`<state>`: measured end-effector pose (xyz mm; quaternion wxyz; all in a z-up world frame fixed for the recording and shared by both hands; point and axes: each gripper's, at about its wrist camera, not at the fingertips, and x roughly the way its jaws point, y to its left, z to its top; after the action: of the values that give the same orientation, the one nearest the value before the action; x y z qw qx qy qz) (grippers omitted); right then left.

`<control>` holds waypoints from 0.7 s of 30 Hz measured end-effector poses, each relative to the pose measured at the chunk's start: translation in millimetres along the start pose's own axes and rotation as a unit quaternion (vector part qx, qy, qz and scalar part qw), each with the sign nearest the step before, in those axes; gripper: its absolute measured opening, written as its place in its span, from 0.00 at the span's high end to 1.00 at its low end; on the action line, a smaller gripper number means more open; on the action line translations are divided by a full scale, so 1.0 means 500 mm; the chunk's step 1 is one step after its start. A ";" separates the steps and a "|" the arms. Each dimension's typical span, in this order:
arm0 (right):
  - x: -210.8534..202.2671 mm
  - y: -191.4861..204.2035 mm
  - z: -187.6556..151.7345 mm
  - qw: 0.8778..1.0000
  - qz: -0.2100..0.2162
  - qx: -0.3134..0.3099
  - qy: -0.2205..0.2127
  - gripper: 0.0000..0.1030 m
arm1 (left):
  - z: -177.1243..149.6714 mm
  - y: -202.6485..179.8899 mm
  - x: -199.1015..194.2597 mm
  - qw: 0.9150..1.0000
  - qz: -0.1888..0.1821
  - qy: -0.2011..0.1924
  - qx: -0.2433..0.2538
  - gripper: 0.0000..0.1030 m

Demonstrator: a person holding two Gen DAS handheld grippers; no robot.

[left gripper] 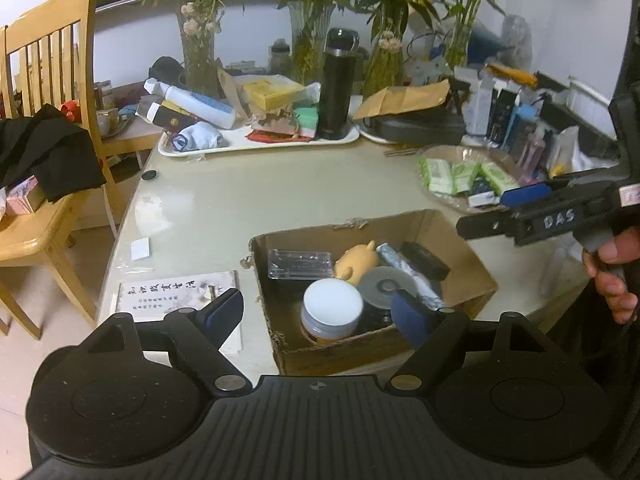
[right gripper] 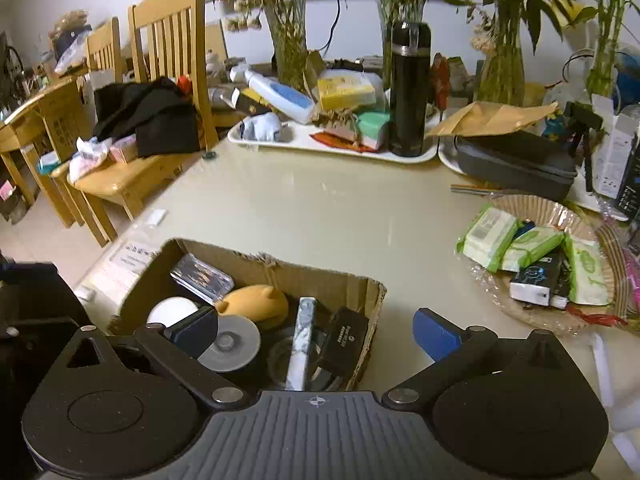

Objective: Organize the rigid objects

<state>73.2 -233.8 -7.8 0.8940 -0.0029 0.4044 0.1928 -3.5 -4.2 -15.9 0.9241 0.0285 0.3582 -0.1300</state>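
A cardboard box stood on the beige table, near the edge closest to the person, and it held the rigid objects. Inside it, a white-lidded jar sat in the near corner, just beside a grey disc. Behind them lay a yellow toy figure, a clear plastic case, a marbled bar and a black case, all packed close together. The left gripper hovered above the near side of the box with its jaws spread wide and nothing between them. The right gripper was also wide apart and empty; its left finger was over the box and its right finger over the bare table. Farther back stood a white tray with a black flask on it. A basket of green packets rested to the right of the box, well apart from it.
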 end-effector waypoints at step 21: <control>-0.087 0.086 0.048 0.999 -0.006 -0.054 0.005 0.00 | -0.013 0.004 -0.033 1.000 0.011 -0.014 -0.016 0.05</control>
<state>49.7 -205.2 46.1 0.8918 -0.0543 0.3978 0.2087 -18.8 2.2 -9.7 0.9308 0.0159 0.3465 -0.1149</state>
